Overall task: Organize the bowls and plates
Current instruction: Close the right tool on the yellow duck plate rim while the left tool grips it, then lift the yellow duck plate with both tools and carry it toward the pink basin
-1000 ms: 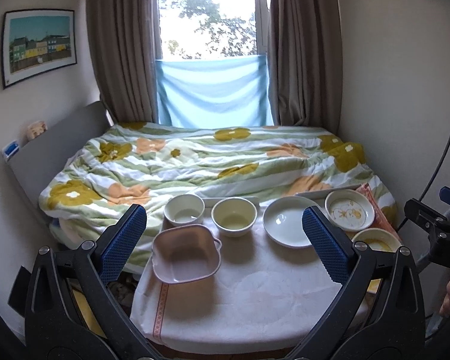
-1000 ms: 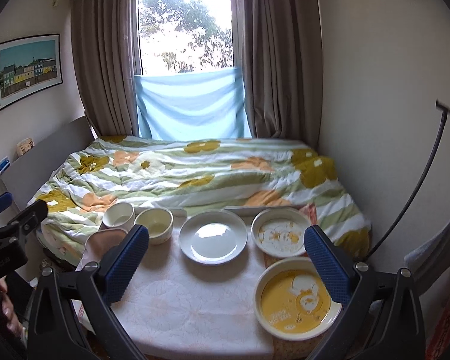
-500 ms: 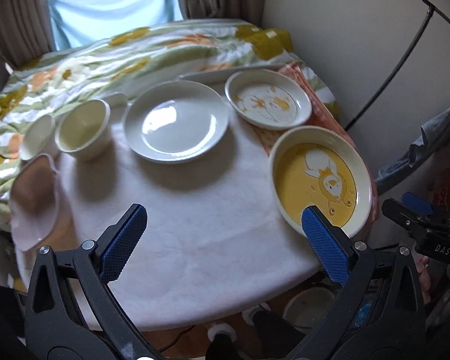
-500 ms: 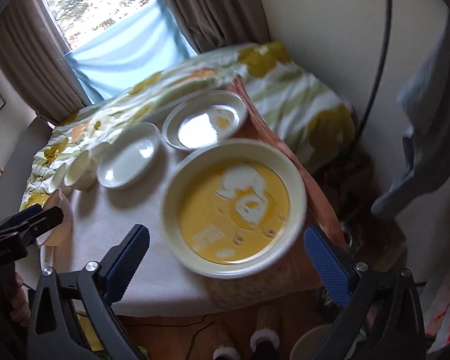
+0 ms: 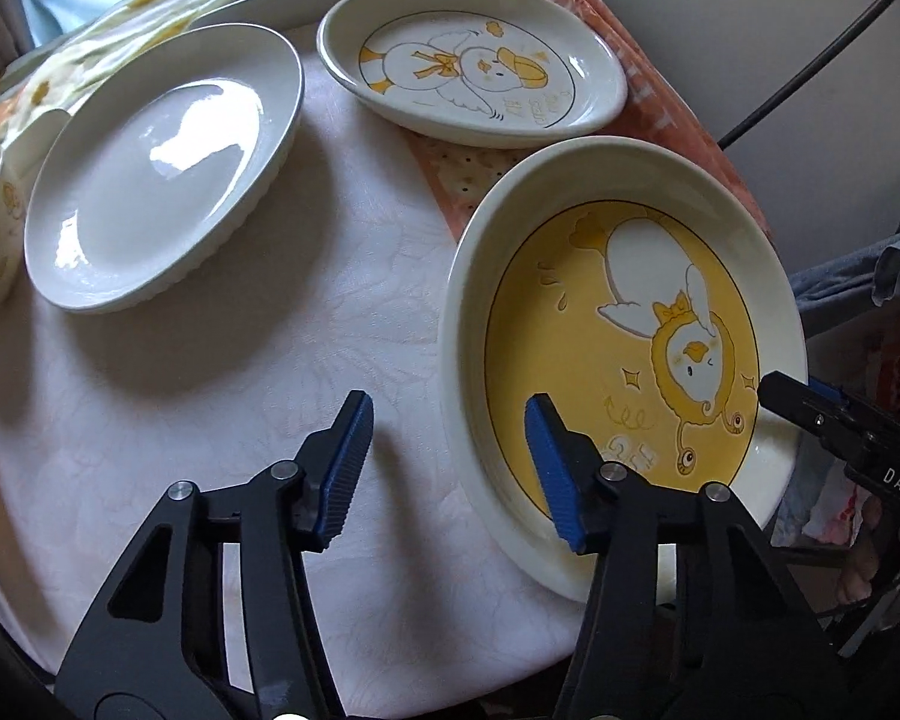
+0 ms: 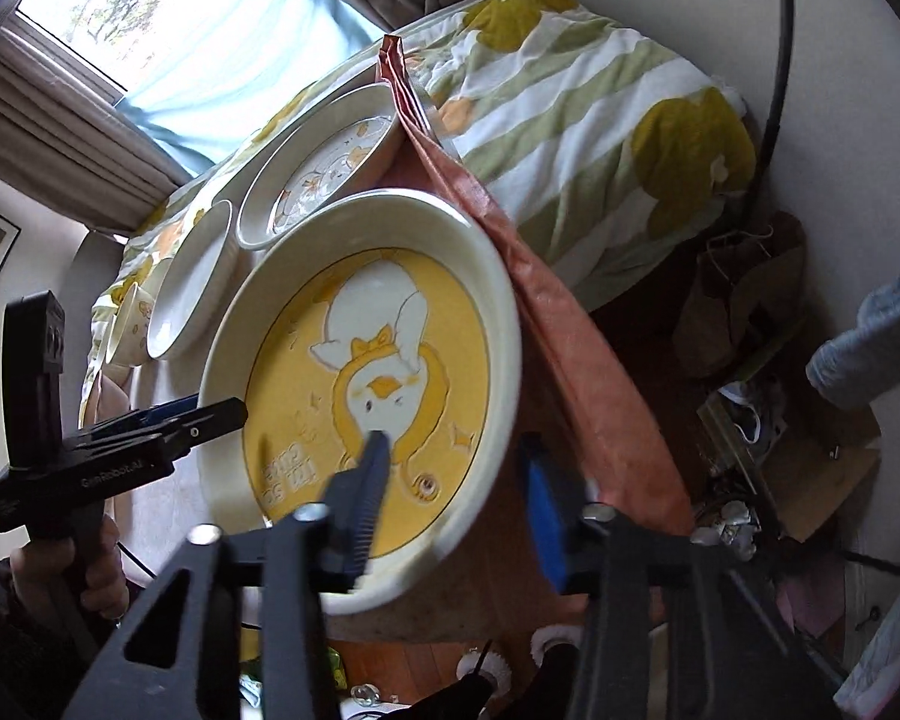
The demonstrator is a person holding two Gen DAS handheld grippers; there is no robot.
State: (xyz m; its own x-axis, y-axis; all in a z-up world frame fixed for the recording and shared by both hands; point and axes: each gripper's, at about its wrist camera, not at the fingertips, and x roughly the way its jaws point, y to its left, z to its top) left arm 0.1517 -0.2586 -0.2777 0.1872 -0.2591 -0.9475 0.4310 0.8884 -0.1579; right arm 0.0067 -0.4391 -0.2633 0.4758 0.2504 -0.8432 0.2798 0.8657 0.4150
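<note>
The large round cream plate with a yellow duck centre (image 5: 621,354) is set at the table's near right edge. Its left rim is straddled by the left gripper (image 5: 447,462), its right rim by the right gripper (image 6: 453,483). Both jaws have just been closing; pad contact cannot be told. A plain white ceramic plate (image 5: 162,168) lies far left.

Round table (image 5: 222,420) with a white cloth: yellow duck dish (image 5: 624,360) near right, white plate (image 5: 162,168) far left, duck plate (image 5: 474,66) on an orange mat (image 5: 450,174).
</note>
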